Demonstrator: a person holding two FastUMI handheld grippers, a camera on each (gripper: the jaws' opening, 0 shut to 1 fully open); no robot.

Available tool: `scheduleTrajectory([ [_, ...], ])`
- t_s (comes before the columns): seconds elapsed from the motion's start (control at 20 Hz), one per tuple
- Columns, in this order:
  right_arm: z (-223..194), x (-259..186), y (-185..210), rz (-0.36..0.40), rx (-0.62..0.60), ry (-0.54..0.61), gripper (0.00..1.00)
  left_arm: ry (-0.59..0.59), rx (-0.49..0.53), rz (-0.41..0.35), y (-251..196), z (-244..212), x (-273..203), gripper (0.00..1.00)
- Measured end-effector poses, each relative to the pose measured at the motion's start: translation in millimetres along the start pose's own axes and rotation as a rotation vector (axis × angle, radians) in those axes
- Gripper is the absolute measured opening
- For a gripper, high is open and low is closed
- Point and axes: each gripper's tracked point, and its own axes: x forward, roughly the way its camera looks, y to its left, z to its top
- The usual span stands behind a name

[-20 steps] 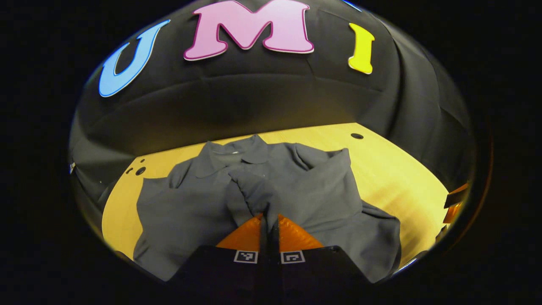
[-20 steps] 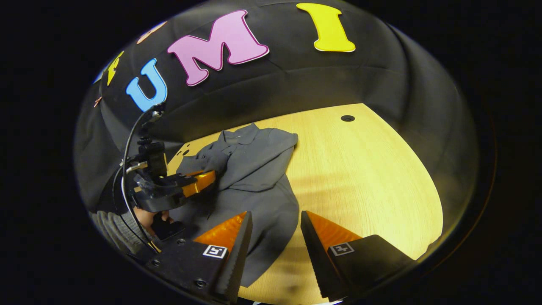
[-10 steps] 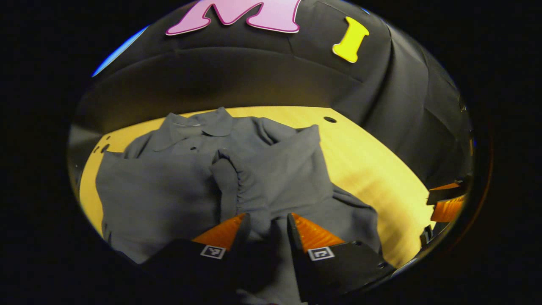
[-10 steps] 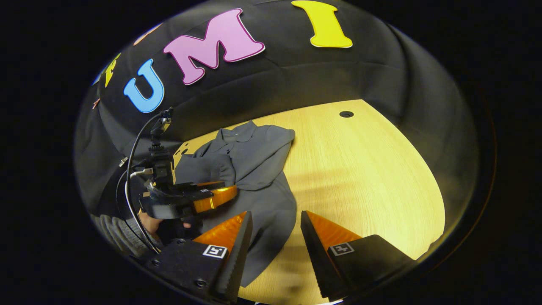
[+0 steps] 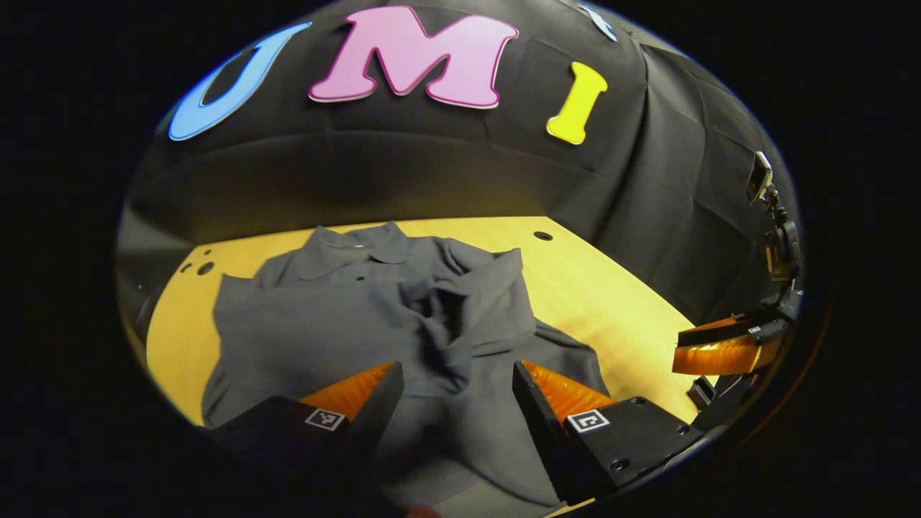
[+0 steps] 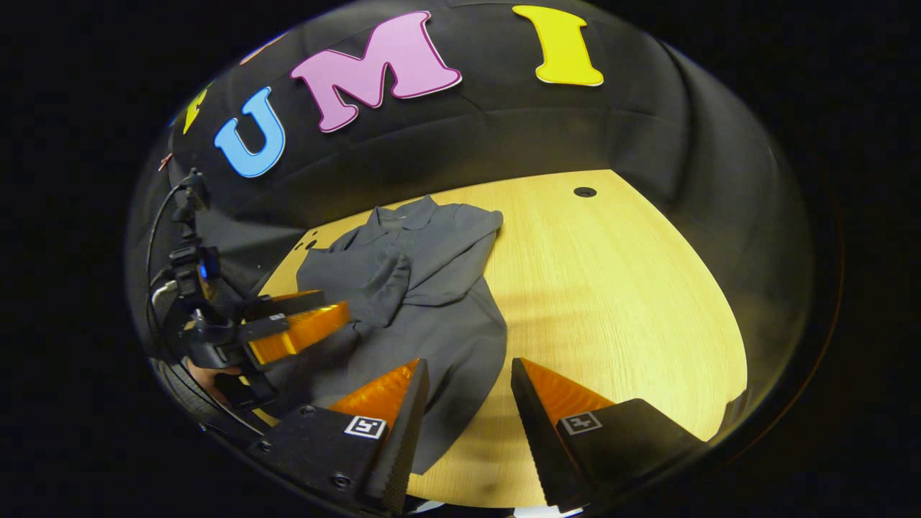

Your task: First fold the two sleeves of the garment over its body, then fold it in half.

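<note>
A grey collared shirt (image 5: pixel 302 331) lies on the wooden table (image 5: pixel 626 295), collar toward the far wall. Both sleeves rest over its body; the one just in front of me lies crumpled (image 5: pixel 442 324) at the middle. My left gripper (image 5: pixel 455 385) is open above the shirt's lower half, with nothing between its fingers. In the right gripper view the shirt (image 6: pixel 450 324) sits left of centre, and my right gripper (image 6: pixel 468 392) hovers open over its hem edge and bare table. The left gripper (image 6: pixel 298 324), held by a hand, stands at the shirt's left side.
The right gripper (image 5: pixel 723 349) shows at the far right of the left gripper view. The table has a small round hole (image 6: pixel 584 192) at the back right and more holes (image 5: pixel 205 267) at the back left. Bare wood (image 6: pixel 626 288) lies right of the shirt.
My left gripper opened, let go of the sleeve and drew back toward the hem; the sleeve now lies crumpled on the shirt's body. The right gripper has hardly moved.
</note>
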Motion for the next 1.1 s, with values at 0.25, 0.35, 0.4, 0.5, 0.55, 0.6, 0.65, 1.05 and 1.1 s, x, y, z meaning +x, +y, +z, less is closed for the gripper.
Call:
scheduleTrajectory([
  [0.25,-40.1,-11.0,17.8,-0.026,-0.030,0.053,0.78,0.024,-0.049,0.056,54.4,-36.5,-80.6,0.96],
  [0.35,-56.2,-14.5,25.4,-0.034,-0.034,0.076,0.86,0.054,-0.043,0.083,77.3,-59.0,-106.9,0.96],
  [0.4,-61.7,-14.4,30.7,-0.032,-0.031,0.088,0.86,0.068,-0.042,0.099,88.4,-69.2,-117.5,0.96],
  [0.5,-74.1,-16.3,38.9,-0.039,-0.039,0.103,0.96,0.099,-0.063,0.128,107.7,-90.3,-138.3,0.96],
  [0.55,-78.9,-15.3,41.8,-0.043,-0.046,0.109,0.97,0.114,-0.069,0.147,118.0,-100.6,-146.8,0.96],
  [0.6,-82.3,-13.7,44.4,-0.048,-0.049,0.115,0.98,0.129,-0.070,0.172,127.2,-110.0,-153.8,0.96],
  [0.65,-86.0,-12.3,47.7,-0.049,-0.049,0.120,0.98,0.145,-0.071,0.198,137.1,-121.1,-159.5,0.96],
  [1.05,-117.7,8.1,47.9,-0.106,-0.076,0.208,0.98,0.252,-0.118,0.325,184.6,-180.8,-176.1,0.96],
  [1.1,-120.7,10.4,49.5,-0.107,-0.085,0.217,0.98,0.264,-0.128,0.329,187.1,-184.7,-174.2,0.96],
])
